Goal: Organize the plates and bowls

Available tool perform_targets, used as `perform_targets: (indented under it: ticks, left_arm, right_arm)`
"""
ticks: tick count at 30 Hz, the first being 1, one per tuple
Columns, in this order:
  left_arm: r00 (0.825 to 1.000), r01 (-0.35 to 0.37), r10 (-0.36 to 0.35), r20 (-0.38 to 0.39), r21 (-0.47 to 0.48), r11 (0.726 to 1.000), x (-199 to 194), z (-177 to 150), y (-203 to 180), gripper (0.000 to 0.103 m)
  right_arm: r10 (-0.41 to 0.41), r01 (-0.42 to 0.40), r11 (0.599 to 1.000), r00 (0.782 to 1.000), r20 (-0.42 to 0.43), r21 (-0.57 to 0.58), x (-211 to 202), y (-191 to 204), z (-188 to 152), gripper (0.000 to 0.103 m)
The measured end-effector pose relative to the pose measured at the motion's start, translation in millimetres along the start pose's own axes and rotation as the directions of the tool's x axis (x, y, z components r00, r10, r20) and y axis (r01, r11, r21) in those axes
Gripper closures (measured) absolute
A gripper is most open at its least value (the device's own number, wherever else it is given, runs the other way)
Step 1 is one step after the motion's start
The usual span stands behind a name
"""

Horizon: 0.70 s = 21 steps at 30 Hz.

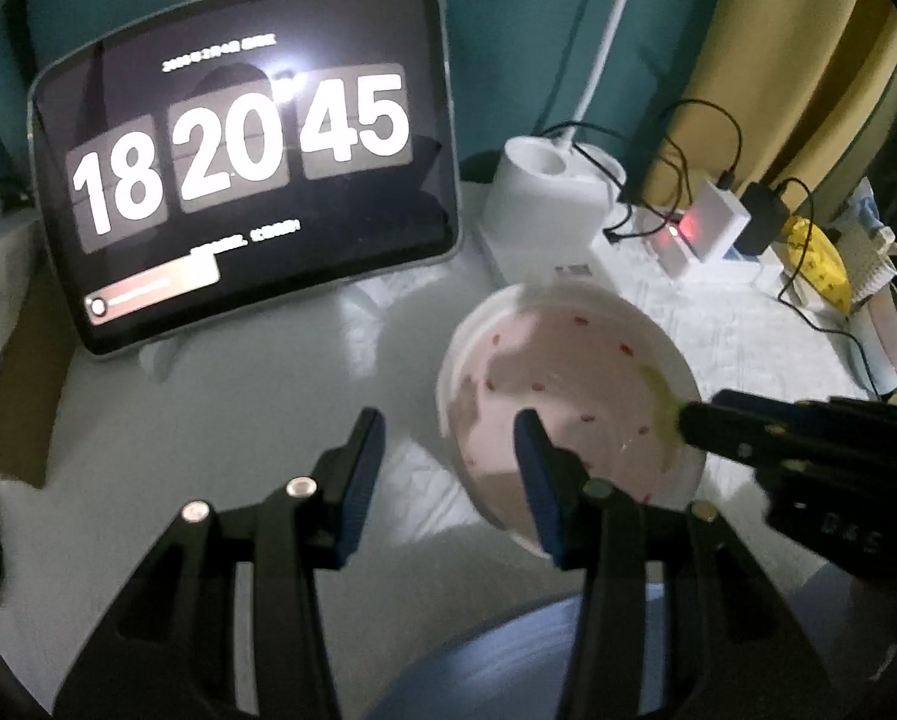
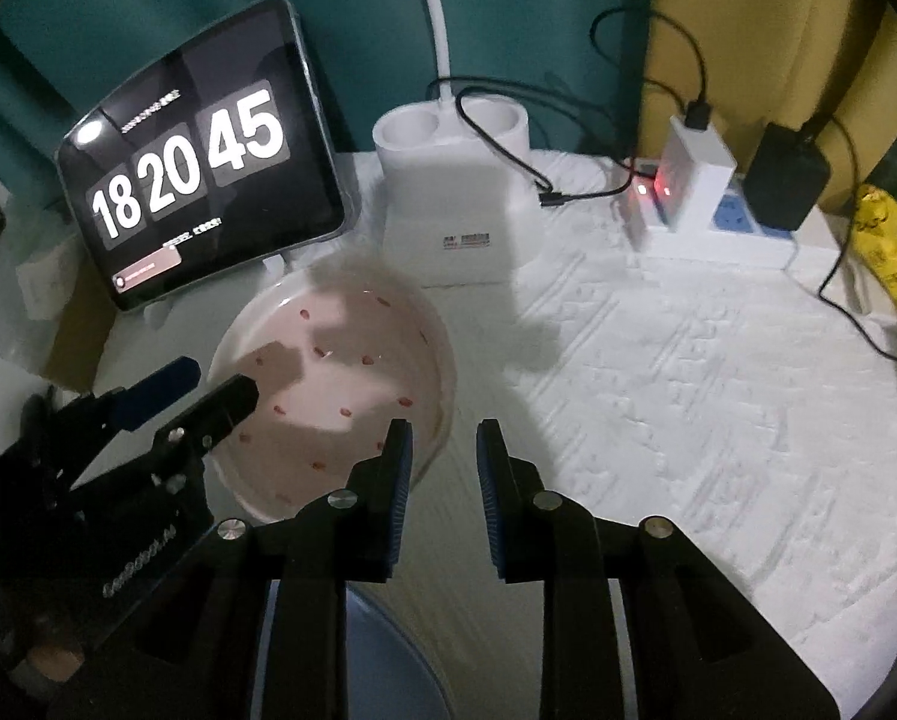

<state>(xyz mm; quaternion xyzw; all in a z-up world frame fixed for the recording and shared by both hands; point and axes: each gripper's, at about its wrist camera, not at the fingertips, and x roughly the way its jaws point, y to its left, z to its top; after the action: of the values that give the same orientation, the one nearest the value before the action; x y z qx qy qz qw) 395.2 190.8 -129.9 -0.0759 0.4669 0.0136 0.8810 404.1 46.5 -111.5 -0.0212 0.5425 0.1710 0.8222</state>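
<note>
A shallow pink-white plate (image 1: 568, 372) (image 2: 340, 372) with small red spots lies on the white cloth. My left gripper (image 1: 448, 459) (image 2: 208, 384) is open and straddles the plate's left rim, one finger outside it and one over the dish. My right gripper (image 2: 445, 450) (image 1: 697, 414) is open at the opposite rim, and its pads do not visibly press on the plate. A light-blue dish (image 1: 508, 660) (image 2: 388, 660) shows at the bottom edge, mostly hidden under the grippers.
A tablet showing a clock (image 1: 238, 180) (image 2: 202, 180) leans at the back left. Behind the plate stands a white lamp base (image 1: 544, 192) (image 2: 454, 180). A power strip with chargers and cables (image 2: 706, 204) and a yellow packet (image 2: 892, 252) sit at the back right.
</note>
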Motion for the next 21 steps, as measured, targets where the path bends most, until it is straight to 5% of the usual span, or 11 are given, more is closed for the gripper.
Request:
perform_targets:
  ticks: [12,15,21]
  left_arm:
    - [0.997,0.014,-0.011,-0.079,0.044,0.999,30,-3,-10,0.058]
    - [0.997,0.028,-0.025,-0.07,0.042,0.999,29,-3,-9,0.071]
    - [0.998,0.031,-0.029,-0.048,0.046,0.998,22,-5,-10,0.079]
  right_arm:
    - [0.025,-0.022,0.999,0.996,-0.084,0.038,36,0,6,0.074]
    - [0.02,-0.019,1.0,0.997,-0.074,0.017,35,2,5,0.088]
    - [0.016,-0.016,1.0,0.998,-0.055,0.005,32,4,3,0.088]
